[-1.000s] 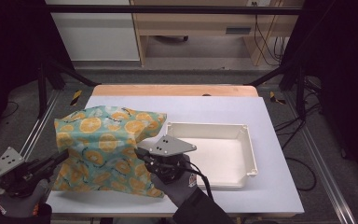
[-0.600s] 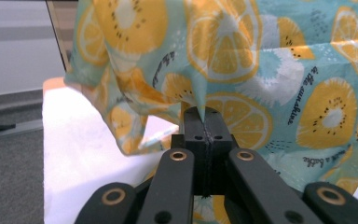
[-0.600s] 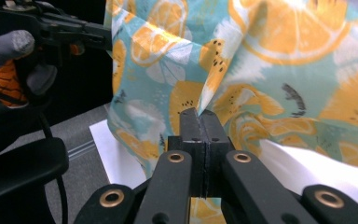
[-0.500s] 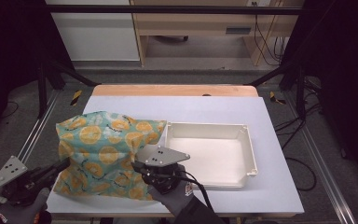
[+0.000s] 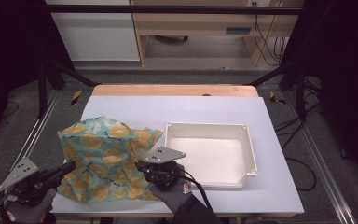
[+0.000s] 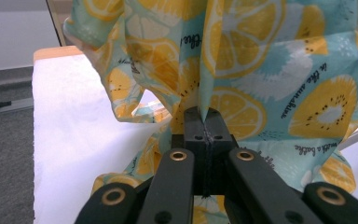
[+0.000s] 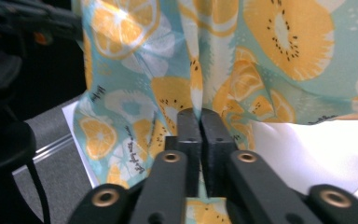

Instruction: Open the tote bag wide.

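A: While both tools grip it, item one: left gripper (image 6: pixel 204 128), jaws pressed together on a fold of the lemon-print cloth (image 6: pixel 261 70).

B: Item two?

A: Right gripper (image 7: pixel 200 123), jaws just easing apart by a sliver, cloth edge between them and, as far as I can tell, pinched.

B: Cloth location?

A: Lower left of the high view, cloth (image 5: pixel 105 158) bunched and half draped on the white table (image 5: pixel 182 112), near edge held up.

B: Neighbours?

A: White tray (image 5: pixel 249 144), lower centre, just beside the cloth.

B: Progress?

A: Grasp done; judged midway, laying flat or folding remains.
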`<state>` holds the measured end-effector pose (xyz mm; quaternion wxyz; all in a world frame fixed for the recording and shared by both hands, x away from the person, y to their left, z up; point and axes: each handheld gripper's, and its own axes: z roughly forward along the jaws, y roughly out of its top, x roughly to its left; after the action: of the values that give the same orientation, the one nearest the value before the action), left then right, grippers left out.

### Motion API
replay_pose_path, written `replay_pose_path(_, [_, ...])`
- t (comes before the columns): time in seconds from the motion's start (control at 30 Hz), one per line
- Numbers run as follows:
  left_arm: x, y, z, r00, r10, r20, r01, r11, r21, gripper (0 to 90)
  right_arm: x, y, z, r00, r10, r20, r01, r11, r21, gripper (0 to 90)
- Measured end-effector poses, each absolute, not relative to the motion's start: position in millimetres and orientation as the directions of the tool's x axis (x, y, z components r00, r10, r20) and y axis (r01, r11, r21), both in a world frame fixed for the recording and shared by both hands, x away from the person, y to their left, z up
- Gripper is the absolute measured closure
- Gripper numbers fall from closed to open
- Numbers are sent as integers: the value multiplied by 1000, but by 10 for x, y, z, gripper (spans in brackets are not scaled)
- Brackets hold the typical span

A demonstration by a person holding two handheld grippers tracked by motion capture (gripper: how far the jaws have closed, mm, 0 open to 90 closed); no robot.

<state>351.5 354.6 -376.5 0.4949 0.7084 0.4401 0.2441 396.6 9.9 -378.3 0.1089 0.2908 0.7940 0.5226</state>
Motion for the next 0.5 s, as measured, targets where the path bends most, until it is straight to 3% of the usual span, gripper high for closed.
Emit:
replay_pose_path(0.1, [3516, 3546, -3768, 494, 865, -90, 382, -122, 916, 900, 3951, 77, -3737, -813, 567, 136, 336, 266, 903, 810])
replay_pose_path(0.13, [3516, 3546, -3769, 494, 865, -90, 382, -123, 916, 900, 3931, 59, -3669, -817, 561, 133, 320, 248, 914, 744])
replay_pose_path(0.17, [3516, 3546, -3769, 494, 865, -90, 382, -123, 916, 900, 3931, 59, -3669, -817, 561, 133, 320, 248, 914, 744])
replay_pose_path(0.2, [3517, 3547, -3770, 494, 865, -91, 383, -122, 916, 900, 3914, 46, -3591, -817, 563, 128, 300, 225, 927, 674])
replay_pose_path(0.23, [3518, 3547, -3770, 494, 865, -91, 383, -122, 916, 900, 3914, 46, -3591, -817, 563, 128, 300, 225, 927, 674])
replay_pose_path(0.3, [3519, 3546, -3772, 495, 864, -93, 384, -121, 916, 900, 3920, 36, -3488, -808, 578, 114, 265, 184, 946, 587])
replay_pose_path(0.47, [3519, 3549, -3769, 495, 864, -94, 380, -118, 917, 898, 3985, 63, -3432, -796, 594, 114, 257, 162, 953, 561])
replay_pose_path(0.5, [3518, 3553, -3767, 495, 864, -95, 378, -116, 919, 896, 3998, 77, -3430, -798, 591, 121, 264, 162, 951, 606])
